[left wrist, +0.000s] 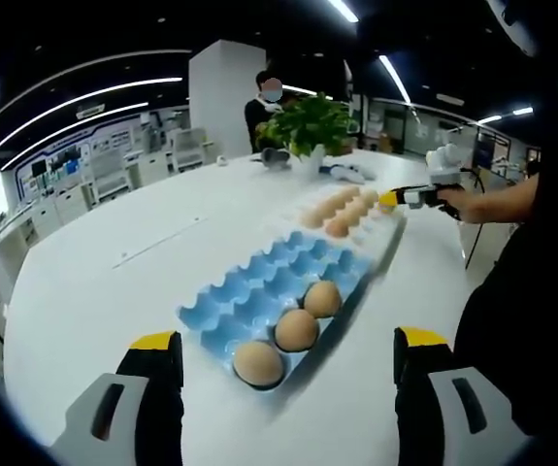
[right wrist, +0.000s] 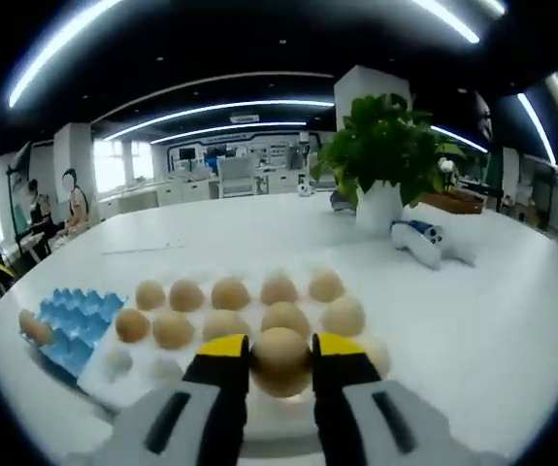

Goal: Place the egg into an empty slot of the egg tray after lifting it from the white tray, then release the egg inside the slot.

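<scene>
My right claw (right wrist: 280, 361) pinches a smooth tan egg (right wrist: 280, 359) between its yellow-tipped jaws, just above the white tray (right wrist: 114, 383), whose shallow cups hold rows of rounded matte eggs. The right gripper view also catches a leafy plant (right wrist: 387, 141) in a white pot. My left claw (left wrist: 288, 351) hangs wide and empty over the glossy white counter (left wrist: 94, 282). The left gripper view lays out the blue egg tray (left wrist: 259, 282), moulded in peaked cups, with three brown eggs (left wrist: 296, 329) along its near edge and the remaining slots bare.
</scene>
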### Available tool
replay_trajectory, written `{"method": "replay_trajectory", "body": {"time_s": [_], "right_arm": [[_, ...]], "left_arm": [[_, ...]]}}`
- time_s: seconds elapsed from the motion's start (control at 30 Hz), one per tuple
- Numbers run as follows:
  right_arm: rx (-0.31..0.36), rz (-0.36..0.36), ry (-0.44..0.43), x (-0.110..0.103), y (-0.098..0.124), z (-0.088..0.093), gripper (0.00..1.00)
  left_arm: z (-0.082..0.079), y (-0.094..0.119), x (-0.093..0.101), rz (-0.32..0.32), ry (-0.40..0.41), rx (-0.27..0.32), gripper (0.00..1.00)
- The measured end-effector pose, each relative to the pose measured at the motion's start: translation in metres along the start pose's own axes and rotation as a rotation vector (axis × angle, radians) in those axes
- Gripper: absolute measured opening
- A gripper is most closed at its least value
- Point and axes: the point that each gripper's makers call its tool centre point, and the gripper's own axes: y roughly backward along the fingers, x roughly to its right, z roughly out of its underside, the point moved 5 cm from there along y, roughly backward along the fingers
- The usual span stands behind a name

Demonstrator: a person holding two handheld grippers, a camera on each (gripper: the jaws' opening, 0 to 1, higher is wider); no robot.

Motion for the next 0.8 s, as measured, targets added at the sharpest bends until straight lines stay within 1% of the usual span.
{"method": "replay_trajectory", "body": {"time_s": [0.03, 0.1, 0.13, 0.2, 0.27, 0.3, 0.4, 0.43, 0.47, 0.53, 0.57, 0.73, 0.77, 0.8], "right_arm": [[0.001, -0.014, 0.007, -0.002, -0.001, 0.0, 0.24], [0.012, -0.058, 0.015, -0.015, 0.0, -0.004, 0.24], [0.009, -0.096, -0.001, -0.023, 0.0, -0.004, 0.24], [0.012, -0.113, -0.004, -0.031, 0.0, -0.005, 0.24], [0.02, -0.158, -0.009, -0.049, 0.0, -0.008, 0.24], [0.02, -0.169, -0.013, -0.052, -0.001, -0.008, 0.24], [0.029, -0.251, -0.037, -0.073, 0.0, -0.011, 0.24], [0.028, -0.258, -0.03, -0.079, -0.001, -0.011, 0.24], [0.025, -0.285, -0.019, -0.088, -0.001, -0.01, 0.24], [0.027, -0.302, -0.009, -0.097, -0.001, -0.01, 0.24], [0.024, -0.334, -0.006, -0.107, 0.0, -0.01, 0.24], [0.021, -0.394, 0.026, -0.129, 0.002, -0.01, 0.24], [0.008, -0.419, 0.029, -0.134, 0.002, -0.009, 0.24], [0.006, -0.425, 0.033, -0.136, 0.003, -0.008, 0.24]], "left_arm": [[0.0, 0.0, 0.0, 0.0, -0.001, -0.001, 0.91], [0.0, 0.0, 0.001, 0.003, -0.003, -0.003, 0.91], [0.0, -0.001, 0.001, 0.006, -0.004, -0.003, 0.91], [0.0, -0.001, 0.002, 0.006, -0.004, -0.003, 0.91], [0.0, -0.001, 0.002, 0.007, -0.004, -0.003, 0.91], [0.0, -0.001, 0.002, 0.004, -0.004, -0.003, 0.91], [-0.001, 0.0, 0.002, -0.001, 0.0, 0.004, 0.9], [-0.001, 0.0, 0.002, -0.001, -0.001, 0.004, 0.9], [-0.001, 0.0, 0.002, -0.001, -0.001, 0.003, 0.9], [-0.001, 0.0, 0.003, 0.002, -0.004, -0.001, 0.9], [-0.001, 0.0, 0.003, 0.003, -0.006, -0.002, 0.9], [-0.001, 0.001, 0.003, 0.002, -0.004, 0.003, 0.9], [-0.001, 0.001, 0.003, 0.002, -0.004, 0.002, 0.91], [-0.001, 0.001, 0.003, 0.003, -0.005, 0.001, 0.9]]}}
